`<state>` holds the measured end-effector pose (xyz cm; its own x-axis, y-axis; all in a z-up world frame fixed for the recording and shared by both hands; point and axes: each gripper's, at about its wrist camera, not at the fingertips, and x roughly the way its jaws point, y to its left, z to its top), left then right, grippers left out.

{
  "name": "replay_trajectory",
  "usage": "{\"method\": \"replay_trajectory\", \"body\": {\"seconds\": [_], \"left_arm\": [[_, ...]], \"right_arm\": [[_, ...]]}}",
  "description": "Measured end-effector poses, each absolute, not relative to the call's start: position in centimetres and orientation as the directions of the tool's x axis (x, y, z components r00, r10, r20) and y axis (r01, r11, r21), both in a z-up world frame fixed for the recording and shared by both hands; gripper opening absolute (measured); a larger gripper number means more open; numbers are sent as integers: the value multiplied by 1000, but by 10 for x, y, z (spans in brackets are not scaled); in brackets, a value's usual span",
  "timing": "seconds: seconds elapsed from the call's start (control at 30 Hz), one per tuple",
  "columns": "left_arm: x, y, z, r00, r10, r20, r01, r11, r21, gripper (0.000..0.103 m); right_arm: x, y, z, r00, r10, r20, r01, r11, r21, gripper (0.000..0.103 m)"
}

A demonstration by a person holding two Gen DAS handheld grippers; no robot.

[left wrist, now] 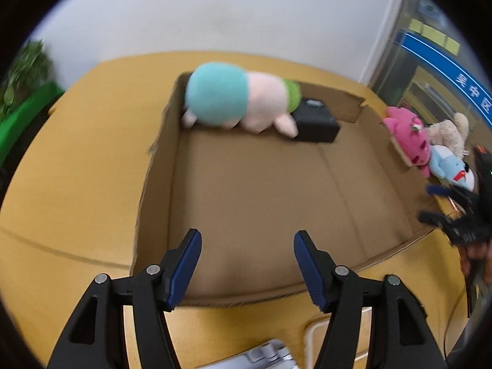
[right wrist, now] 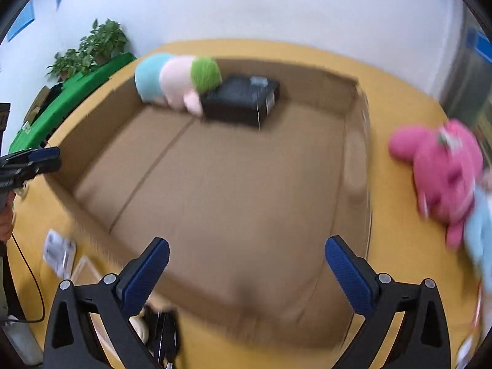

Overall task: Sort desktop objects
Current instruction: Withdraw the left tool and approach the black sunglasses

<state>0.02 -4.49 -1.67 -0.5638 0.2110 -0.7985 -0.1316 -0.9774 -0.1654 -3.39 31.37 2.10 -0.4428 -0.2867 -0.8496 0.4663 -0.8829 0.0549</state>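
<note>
I note both the left gripper [left wrist: 247,240] and right gripper [right wrist: 246,247] spread wide, empty, above the cardboard box [left wrist: 160,160]; right view blurred, light-blue plush [right wrist: 479,233] cut off at right edge.

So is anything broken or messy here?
Yes: the cardboard box has a torn, ragged far right corner. The plush toy inside lies partly on the black box. Three more plushies are heaped outside.

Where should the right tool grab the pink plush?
Take the pink plush across its round body, coming from above: it lies flat on the table outside the box, its limbs thin and floppy. The blue plush touches its near side, so close from the sides.
</note>
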Motion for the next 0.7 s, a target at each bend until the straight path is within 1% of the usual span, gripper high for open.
{"method": "replay_trajectory", "body": {"seconds": [0.07,0.13,0.23,0.27,0.33,0.37,0.4,0.43,0.47,0.5,0.53,0.6,0.63,0.7], "left_arm": [[2,-53,-29,-555,201,-807,-107,-980,-170,62],[8,-51,-29,-582,185,-792,-130,-982,-134,62],[15,-53,-29,-592,149,-792,-138,-987,-82,62],[16,-56,-30,-592,152,-792,-140,-987,-84,62],[22,-61,-24,-607,153,-780,-138,-987,-85,62],[28,-62,-17,-625,127,-770,-117,-991,-69,62],[32,-65,-9,-643,115,-757,-107,-992,-60,62],[42,-65,2,-677,117,-727,-110,-992,-57,62],[59,-60,22,-733,137,-667,-133,-989,-58,62],[70,-58,31,-762,149,-630,-148,-988,-54,62],[89,-52,49,-807,165,-567,-171,-984,-43,64],[113,-43,70,-852,189,-489,-194,-980,-40,80],[126,-37,79,-873,197,-447,-200,-979,-41,85],[146,-25,93,-902,219,-372,-219,-975,-43,85]], "right_arm": [[-21,320,13,-442,-286,-850,434,-898,76,102],[-15,320,10,-451,-305,-839,380,-916,129,102],[-7,313,11,-482,-292,-826,345,-930,127,102],[-3,313,13,-495,-285,-821,334,-934,123,102],[11,308,24,-550,-235,-801,314,-947,62,102],[16,304,33,-576,-217,-788,313,-949,32,102],[28,298,48,-622,-200,-757,314,-949,-7,102],[41,293,61,-656,-200,-728,316,-948,-24,103],[56,288,76,-690,-215,-691,322,-946,-27,103],[67,284,87,-714,-225,-663,325,-945,-29,103],[83,278,100,-745,-233,-625,325,-945,-35,103],[111,266,121,-794,-235,-560,323,-944,-62,103],[119,262,127,-811,-229,-538,317,-945,-77,103],[135,253,137,-839,-208,-502,297,-949,-103,103]]}}
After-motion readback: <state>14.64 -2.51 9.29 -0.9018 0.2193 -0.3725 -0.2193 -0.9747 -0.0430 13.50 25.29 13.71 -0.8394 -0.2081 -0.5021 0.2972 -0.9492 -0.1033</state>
